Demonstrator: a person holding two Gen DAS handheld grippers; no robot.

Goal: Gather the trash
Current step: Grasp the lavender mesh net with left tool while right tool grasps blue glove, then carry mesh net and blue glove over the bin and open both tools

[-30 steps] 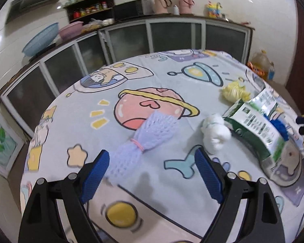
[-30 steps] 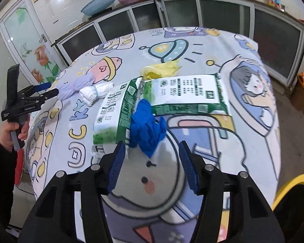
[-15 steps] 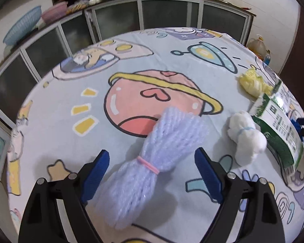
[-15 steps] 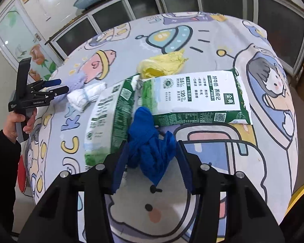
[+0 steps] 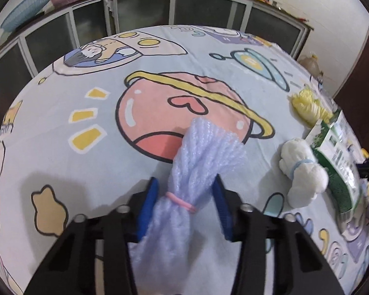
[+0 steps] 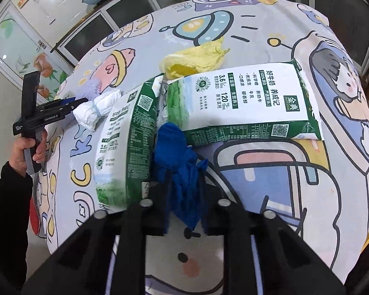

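My left gripper is shut on a lilac foam net bundle tied with a pink band; the bundle lies on the cartoon tablecloth. My right gripper is shut on a crumpled blue glove next to two green-and-white milk cartons, flattened. A white wad with a blue band lies right of the lilac bundle. A yellow wrapper lies beyond the cartons. The left gripper and the lilac bundle also show at the far left in the right wrist view.
Glass-fronted cabinets ring the far side of the table, with basins and jars on top. An oil bottle stands on the floor at the right. A door with flower decals is at the left.
Both grippers moved forward and closed: the left one onto the lilac foam net bundle, the right one onto the blue glove.
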